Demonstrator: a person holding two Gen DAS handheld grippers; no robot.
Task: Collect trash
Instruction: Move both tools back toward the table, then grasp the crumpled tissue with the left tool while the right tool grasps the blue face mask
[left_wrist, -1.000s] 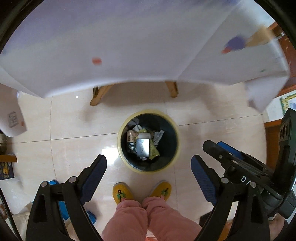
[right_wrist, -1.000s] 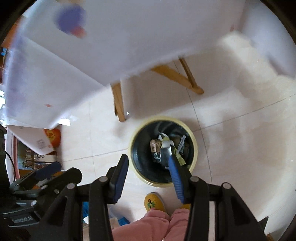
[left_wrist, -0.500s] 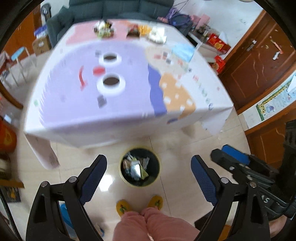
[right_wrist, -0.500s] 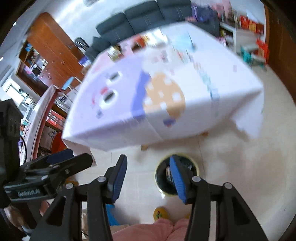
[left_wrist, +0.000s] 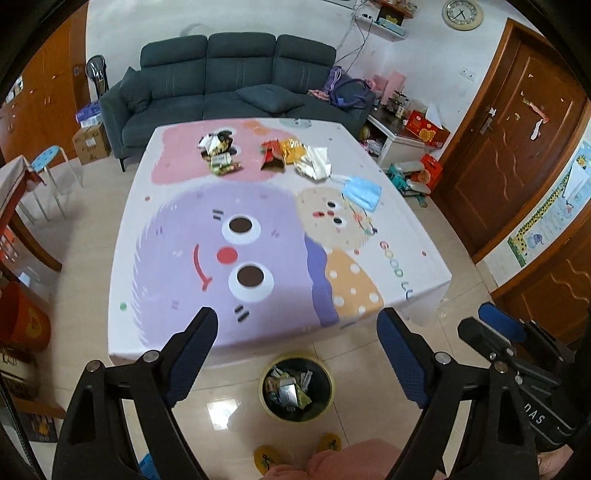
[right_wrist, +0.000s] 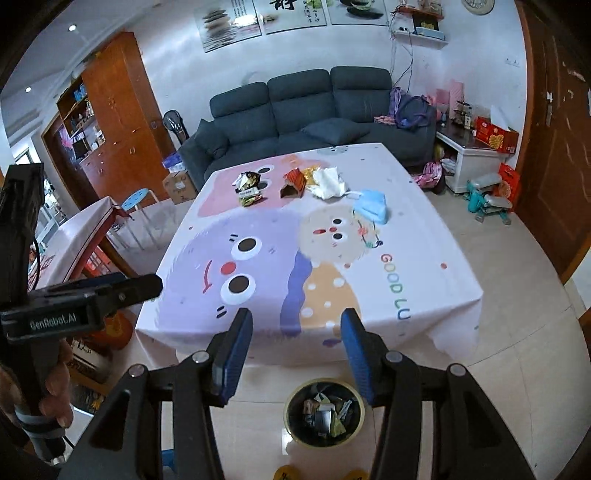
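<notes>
A dark sofa (left_wrist: 236, 77) stands against the white wall (right_wrist: 177, 66), beige floor tiles (right_wrist: 517, 295) below.

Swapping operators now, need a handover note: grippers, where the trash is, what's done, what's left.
Left gripper: open, empty. Right gripper: open, empty; its jaws have just been opening.
Bin on the floor at the table's near edge, already holding wrappers.
Left on the tablecloth, far end: snack wrappers, red packet, white crumpled wrapper, blue face mask.
Next: bin those.

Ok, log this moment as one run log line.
left hand-held gripper: open, empty | right hand-held gripper: open, empty | bin: on floor, holds trash | wrappers, mask: on table
</notes>
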